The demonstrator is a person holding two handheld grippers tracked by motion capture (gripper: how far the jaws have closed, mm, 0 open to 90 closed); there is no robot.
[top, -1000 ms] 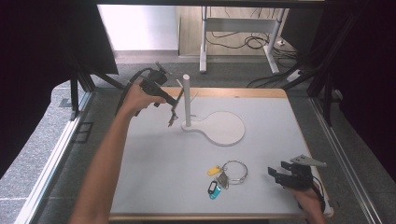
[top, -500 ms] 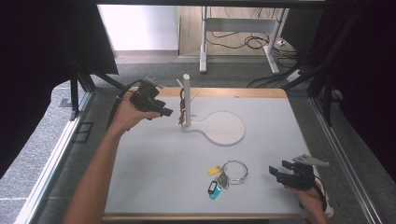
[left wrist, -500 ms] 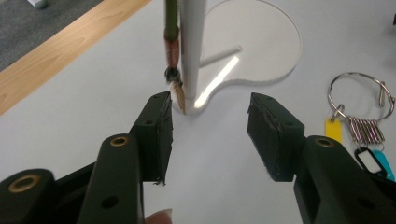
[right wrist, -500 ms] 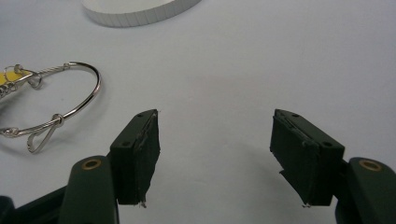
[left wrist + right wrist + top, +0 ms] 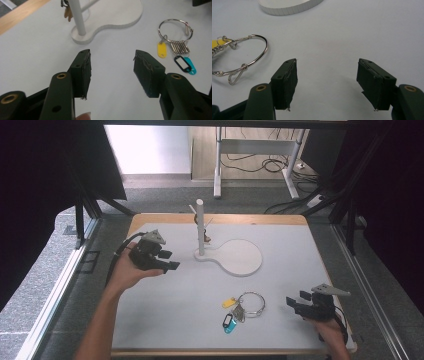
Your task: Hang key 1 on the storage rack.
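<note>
On the white table (image 5: pixel 150 320): one key ring (image 5: pixel 251 304), three tags (image 5: pixel 229 322), both grippers' jaws apart, empty.

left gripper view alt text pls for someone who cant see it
The left tool has open, empty black jaws above a white table. Beyond them are a white stand with a small tan tag hung by its post, and a metal key ring with yellow, black and teal tags.
</note>
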